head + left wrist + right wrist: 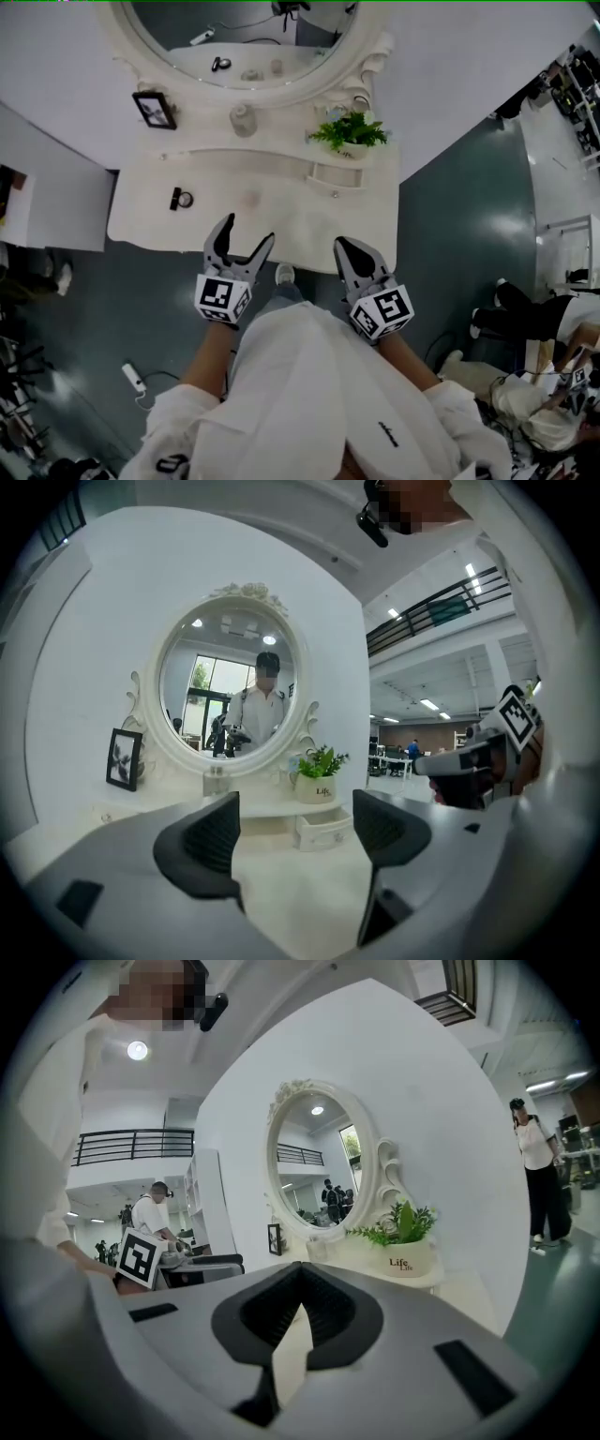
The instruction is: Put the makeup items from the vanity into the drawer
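Observation:
A small black makeup item [180,198] lies on the left part of the white vanity top [281,220]. A small drawer [333,173] sits under the raised shelf at the right; it looks slightly pulled out in the left gripper view [323,829]. My left gripper [248,232] hovers over the vanity's front edge, open with nothing between its jaws [295,832]. My right gripper [344,246] is beside it at the front edge, shut and empty [298,1290]. Both are well short of the black item and the drawer.
An oval mirror [244,37] stands at the back, with a black picture frame [155,110], a glass jar [243,119] and a potted plant [350,133] on the shelf. A power strip [132,377] lies on the floor at the left. People sit at the right [525,319].

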`<action>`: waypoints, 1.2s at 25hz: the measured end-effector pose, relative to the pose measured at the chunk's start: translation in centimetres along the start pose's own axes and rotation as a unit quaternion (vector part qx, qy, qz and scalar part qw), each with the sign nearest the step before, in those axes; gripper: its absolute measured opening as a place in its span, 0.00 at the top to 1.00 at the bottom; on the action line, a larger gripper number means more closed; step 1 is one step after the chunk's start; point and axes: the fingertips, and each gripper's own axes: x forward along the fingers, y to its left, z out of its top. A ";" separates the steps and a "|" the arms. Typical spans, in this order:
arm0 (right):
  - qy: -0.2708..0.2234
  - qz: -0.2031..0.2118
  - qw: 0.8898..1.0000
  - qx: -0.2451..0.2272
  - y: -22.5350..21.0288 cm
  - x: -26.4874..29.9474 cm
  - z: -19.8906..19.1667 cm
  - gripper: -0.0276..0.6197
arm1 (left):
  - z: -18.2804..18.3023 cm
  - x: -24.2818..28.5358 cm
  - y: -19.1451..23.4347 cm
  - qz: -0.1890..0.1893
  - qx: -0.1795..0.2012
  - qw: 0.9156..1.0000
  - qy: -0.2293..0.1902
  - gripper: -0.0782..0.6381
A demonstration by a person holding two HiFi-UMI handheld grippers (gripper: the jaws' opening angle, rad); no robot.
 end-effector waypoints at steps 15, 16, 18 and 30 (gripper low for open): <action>0.075 -0.019 0.996 0.033 -2.5 11.9 -4.0 0.93 | -8.9 8.4 8.2 -0.004 -0.031 0.992 0.118 0.38; 0.079 -0.017 0.996 0.034 -2.5 12.3 -4.2 0.93 | -9.3 8.7 8.4 -0.005 -0.031 0.992 0.125 0.38; 0.084 -0.014 0.996 0.034 -2.7 13.0 -4.5 0.93 | -10.0 9.2 8.6 -0.006 -0.032 0.990 0.136 0.38; 0.127 0.011 0.991 0.049 -3.1 15.6 -7.8 0.93 | -13.0 11.1 9.4 0.006 -0.036 0.983 0.179 0.39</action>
